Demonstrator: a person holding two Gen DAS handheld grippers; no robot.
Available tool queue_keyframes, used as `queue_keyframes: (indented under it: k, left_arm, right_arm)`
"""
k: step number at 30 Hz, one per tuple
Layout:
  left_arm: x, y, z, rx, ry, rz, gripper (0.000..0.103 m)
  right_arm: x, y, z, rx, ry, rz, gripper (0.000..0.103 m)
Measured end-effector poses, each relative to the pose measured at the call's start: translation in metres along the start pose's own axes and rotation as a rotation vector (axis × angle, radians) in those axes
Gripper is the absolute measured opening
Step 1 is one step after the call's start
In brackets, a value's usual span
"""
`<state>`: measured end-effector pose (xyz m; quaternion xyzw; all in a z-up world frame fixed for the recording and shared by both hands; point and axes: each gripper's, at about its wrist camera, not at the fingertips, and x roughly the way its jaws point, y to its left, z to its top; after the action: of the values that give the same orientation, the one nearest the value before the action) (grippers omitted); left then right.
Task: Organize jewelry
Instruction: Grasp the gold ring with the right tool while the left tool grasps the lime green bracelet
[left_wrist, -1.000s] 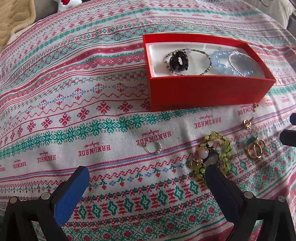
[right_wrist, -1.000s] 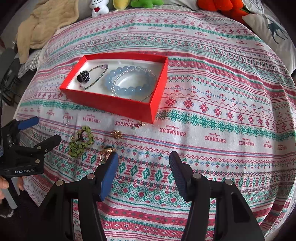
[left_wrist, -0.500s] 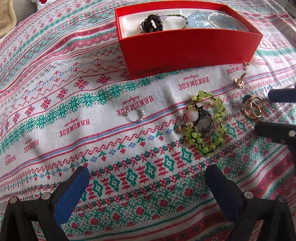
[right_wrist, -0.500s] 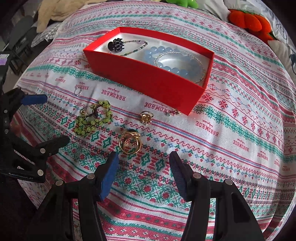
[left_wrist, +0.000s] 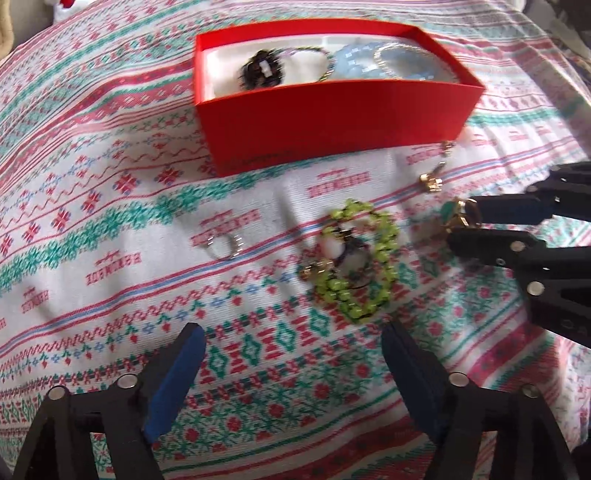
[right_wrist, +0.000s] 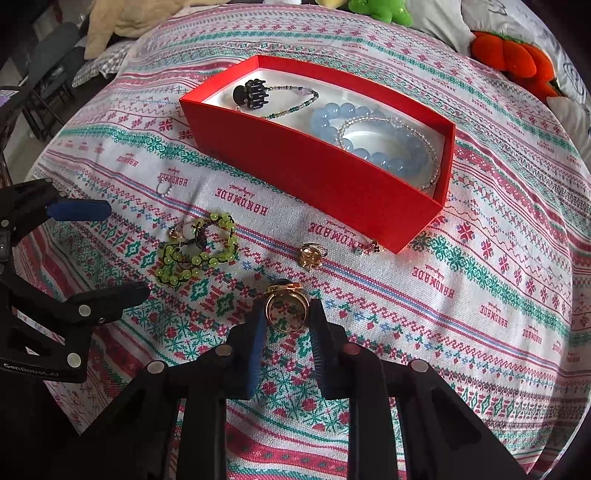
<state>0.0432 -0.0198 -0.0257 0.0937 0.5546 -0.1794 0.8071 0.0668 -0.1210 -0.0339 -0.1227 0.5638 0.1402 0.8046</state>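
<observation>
My right gripper (right_wrist: 286, 321) points down at the patterned cloth. Its jaws are closing, and the pads press on a large gold ring (right_wrist: 286, 308) that stands on edge between them; the same grip shows from the side in the left wrist view (left_wrist: 465, 225). My left gripper (left_wrist: 291, 332) is open and closing, with nothing between its fingers. A green bead bracelet (left_wrist: 354, 258) lies just ahead of its right fingertip. The red box (left_wrist: 332, 122) behind holds a black hair claw (right_wrist: 251, 94), a blue bead bracelet (right_wrist: 369, 147) and thin bracelets.
A silver ring (left_wrist: 223, 247) lies left of the green bracelet. A small gold ring (right_wrist: 312, 253) and a tiny earring (right_wrist: 369, 247) sit by the box's front wall. Plush toys (right_wrist: 517, 59) and a beige blanket (right_wrist: 122, 22) line the far edge of the cloth.
The right gripper dropped onto the large gold ring and narrowed around it, and the ring now stands upright. The left gripper's jaws came in a little; its view tilted slightly.
</observation>
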Motion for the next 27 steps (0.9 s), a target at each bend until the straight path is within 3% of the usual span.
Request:
queue_keyframes:
  k: [4, 10, 17, 23, 27]
  left_arm:
    - [-0.004, -0.019, 0.006, 0.032, -0.009, -0.033, 0.057]
    - [-0.002, -0.041, 0.016, 0.067, -0.016, -0.104, 0.038]
    - [0.016, -0.056, 0.026, 0.086, -0.002, -0.105, 0.029]
    - [0.029, -0.056, 0.03, 0.067, 0.033, -0.122, 0.002]
    - [0.026, -0.057, 0.032, 0.061, 0.03, -0.133, 0.001]
  right_arm:
    - [-0.011, -0.009, -0.008, -0.003, -0.012, -0.015, 0.024]
    - [-0.021, -0.016, -0.011, 0.031, -0.013, -0.02, 0.024]
    - [-0.022, -0.024, -0.015, 0.052, 0.0, -0.021, 0.024]
    - [-0.024, -0.029, -0.018, 0.063, 0.002, -0.019, 0.024]
    - [-0.026, -0.034, -0.018, 0.079, 0.0, -0.019, 0.024]
